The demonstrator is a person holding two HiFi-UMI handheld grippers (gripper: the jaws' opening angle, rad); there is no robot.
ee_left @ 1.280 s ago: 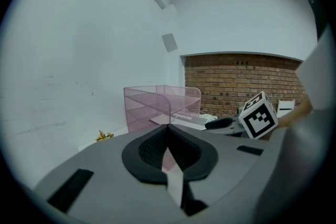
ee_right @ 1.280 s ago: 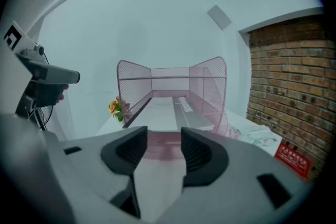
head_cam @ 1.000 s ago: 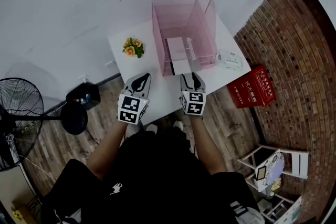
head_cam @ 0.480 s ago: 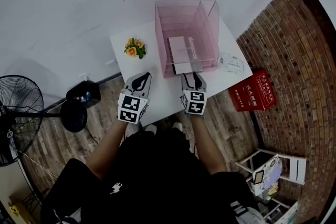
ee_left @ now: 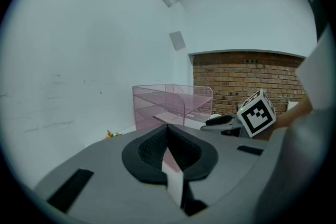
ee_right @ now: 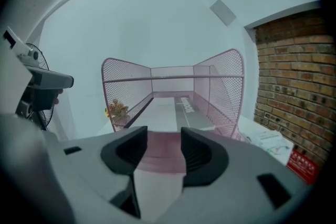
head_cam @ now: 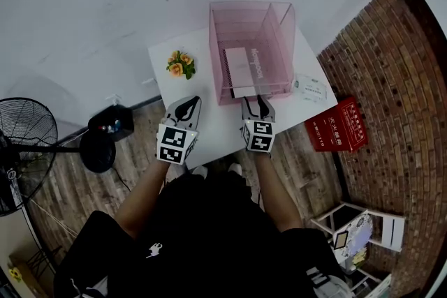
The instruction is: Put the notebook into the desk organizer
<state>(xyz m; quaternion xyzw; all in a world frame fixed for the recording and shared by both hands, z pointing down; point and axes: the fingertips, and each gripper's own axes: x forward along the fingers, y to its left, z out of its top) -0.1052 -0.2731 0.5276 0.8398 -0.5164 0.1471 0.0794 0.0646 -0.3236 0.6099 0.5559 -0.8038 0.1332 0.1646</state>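
Note:
A pink mesh desk organizer (head_cam: 279, 31) stands at the back of the small white table (head_cam: 209, 123). A white and grey notebook (head_cam: 241, 72) with a dark spine lies flat inside it, its near end at the organizer's open front. My right gripper (head_cam: 257, 103) sits just in front of that opening, open and empty, and its own view looks straight into the organizer (ee_right: 223, 86) at the notebook (ee_right: 170, 113). My left gripper (head_cam: 186, 104) rests over the table's front left, shut on nothing, and in its view the organizer (ee_left: 157, 102) stands ahead.
A small bunch of orange flowers (head_cam: 179, 64) sits at the table's left. A white packet (head_cam: 309, 86) lies right of the organizer. On the floor are a red box (head_cam: 334, 125), a fan (head_cam: 24, 143) and a dark object (head_cam: 110, 128). A brick wall (head_cam: 391, 80) runs along the right.
The head view has drifted slightly, so the table sits a little further right in it. Both grippers and the notebook hold their places.

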